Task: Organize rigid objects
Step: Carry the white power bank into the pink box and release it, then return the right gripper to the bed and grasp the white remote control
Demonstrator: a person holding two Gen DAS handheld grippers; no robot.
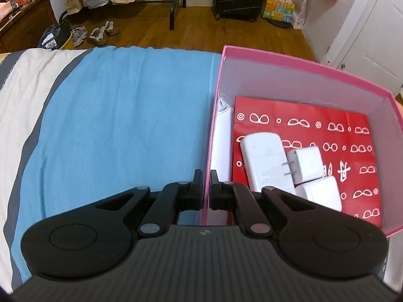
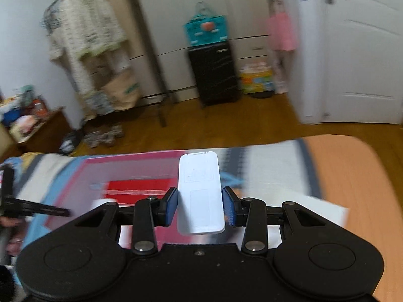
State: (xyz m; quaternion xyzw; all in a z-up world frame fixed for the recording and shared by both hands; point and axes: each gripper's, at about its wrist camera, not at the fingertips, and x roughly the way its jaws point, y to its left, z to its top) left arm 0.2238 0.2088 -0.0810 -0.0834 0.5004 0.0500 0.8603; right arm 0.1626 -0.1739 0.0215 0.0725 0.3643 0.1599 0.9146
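While the left gripper [image 1: 206, 188] is pinching the pink box's [image 1: 302, 61] near wall, the right gripper [image 2: 200, 206] is clamping a white remote [image 2: 200, 193] above the bed, apparently mid-carry, likely needing lowering beside the chargers [image 1: 306, 161] inside.

A bed [image 1: 37, 115] fills the left and centre of the frame, a blue cloth [image 1: 121, 115] spread over it; a pink box [image 1: 302, 63] sits at right.
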